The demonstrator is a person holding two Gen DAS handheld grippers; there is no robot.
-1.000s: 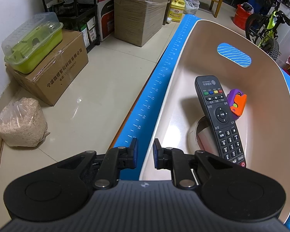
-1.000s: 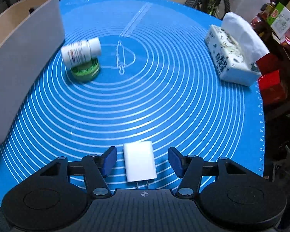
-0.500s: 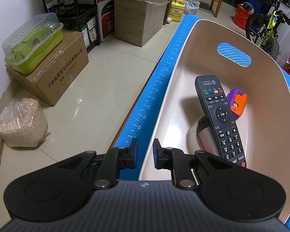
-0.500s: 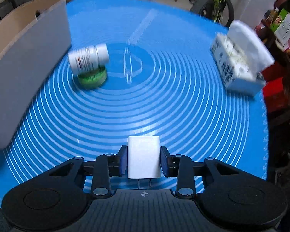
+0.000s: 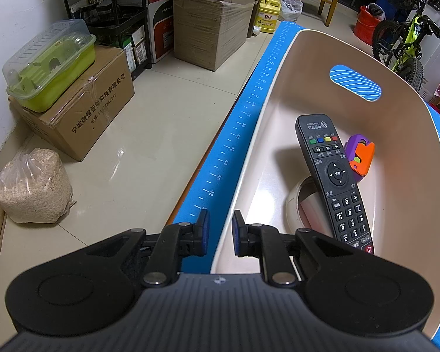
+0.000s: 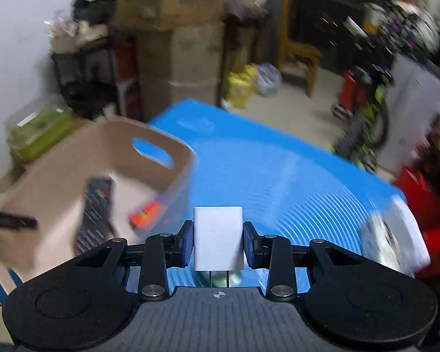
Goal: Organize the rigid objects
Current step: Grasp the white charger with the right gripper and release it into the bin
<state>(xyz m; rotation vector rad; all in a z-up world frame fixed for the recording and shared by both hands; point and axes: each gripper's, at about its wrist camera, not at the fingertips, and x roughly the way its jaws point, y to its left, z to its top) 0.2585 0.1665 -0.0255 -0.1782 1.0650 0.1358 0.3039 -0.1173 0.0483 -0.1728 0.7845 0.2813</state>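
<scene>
The white charger (image 6: 218, 236) sits clamped between the blue pads of the right tool (image 6: 218, 242), its two metal prongs pointing back toward the camera. It is held in the air above the blue mat (image 6: 278, 182), with the pads pressing flat against both of its sides. The right wrist view is blurred, so finer detail is lost.

To the left of the charger stands the beige bin (image 6: 158, 146), on the mat near the counter's edge. Inside it lie a black remote control (image 5: 334, 179), a purple and orange toy (image 5: 360, 158) just beside the remote, and a white roll of tape (image 5: 293, 202) partly under the remote's lower end.

The left tool (image 5: 220, 231) has its pads close together astride the bin's near rim (image 5: 228, 217), one pad outside the wall and one inside; whether they press on the rim I cannot tell. On the right of the mat a tissue pack (image 6: 396, 234) shows as a blurred white shape.

Beyond the counter, cardboard boxes (image 5: 214, 17) stand on the tiled floor (image 5: 149, 146).
</scene>
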